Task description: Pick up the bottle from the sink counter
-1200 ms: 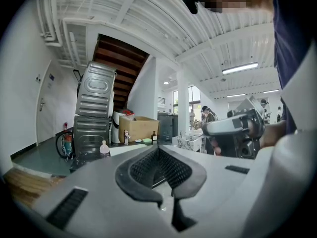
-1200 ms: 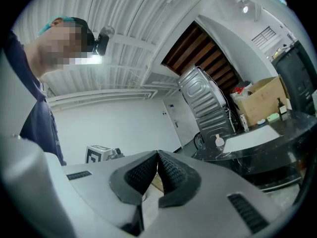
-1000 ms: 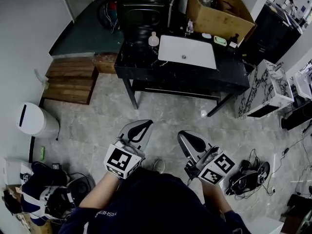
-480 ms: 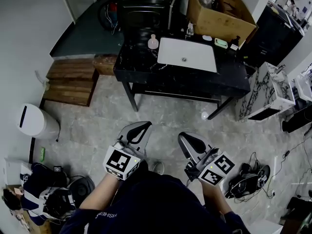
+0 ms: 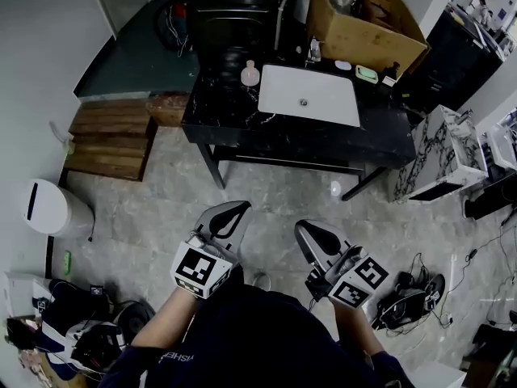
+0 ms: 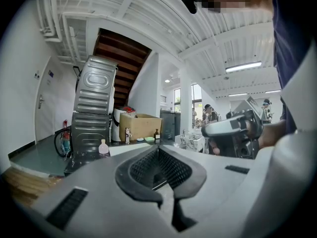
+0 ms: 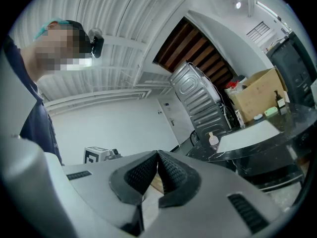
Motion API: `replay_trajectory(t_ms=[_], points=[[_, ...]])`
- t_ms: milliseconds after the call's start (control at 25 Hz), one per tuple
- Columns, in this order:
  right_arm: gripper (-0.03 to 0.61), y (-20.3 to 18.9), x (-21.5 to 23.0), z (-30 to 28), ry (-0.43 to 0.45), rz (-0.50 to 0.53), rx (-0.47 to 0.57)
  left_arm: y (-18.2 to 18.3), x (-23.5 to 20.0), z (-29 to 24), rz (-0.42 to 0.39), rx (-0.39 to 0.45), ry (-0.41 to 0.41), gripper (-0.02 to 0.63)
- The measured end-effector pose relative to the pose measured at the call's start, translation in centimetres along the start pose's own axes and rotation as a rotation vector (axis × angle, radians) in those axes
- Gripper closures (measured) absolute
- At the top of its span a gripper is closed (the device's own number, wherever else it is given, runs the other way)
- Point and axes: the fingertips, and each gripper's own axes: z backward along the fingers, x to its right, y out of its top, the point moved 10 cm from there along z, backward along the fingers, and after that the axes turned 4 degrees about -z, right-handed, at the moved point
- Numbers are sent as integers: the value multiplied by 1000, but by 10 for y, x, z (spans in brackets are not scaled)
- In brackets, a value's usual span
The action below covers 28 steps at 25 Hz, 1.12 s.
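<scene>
A small pale pink bottle (image 5: 250, 74) stands on the black sink counter (image 5: 234, 107), just left of the white basin (image 5: 310, 95). The same bottle (image 6: 103, 147) shows far off in the left gripper view, and the bottle (image 7: 213, 139) also appears in the right gripper view. Both grippers are held low in front of the person, well short of the counter. My left gripper (image 5: 232, 212) is shut with nothing between its jaws. My right gripper (image 5: 316, 233) is shut and empty too.
A cardboard box (image 5: 363, 23) sits behind the counter at the right, a dark washing machine (image 5: 234, 10) behind it at the left. Small items lie along the basin's far edge. Wooden steps (image 5: 113, 140) and a white bin (image 5: 44, 208) stand left; cables and gear lie on the floor.
The view has crept forward a little: the counter and bottle sit slightly lower and left in the head view. Both grippers stay shut in the same place.
</scene>
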Motion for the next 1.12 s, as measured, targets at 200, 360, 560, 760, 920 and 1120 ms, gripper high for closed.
replay_trajectory(t_ms=[200,360,560,760,920,1120], points=[[552,6,12,-34,-2,-7,-12,-2,-33,-12,11,-5,-3,604],[552,11,21,-68,-5,-10,-24,-3,-68,-22,17,-6,-11,604],[552,21,29,-111,-19,-4,-30,-3,-111,-37,22,0,-34,605],[552,27,32,-148,-36,3,-36,-1,-150,-45,25,8,-56,604],[552,33,33,-176,-47,7,-34,0,-178,-48,24,12,-72,605],[552,31,33,-205,-60,9,-26,-2,-208,-51,22,17,-81,604]])
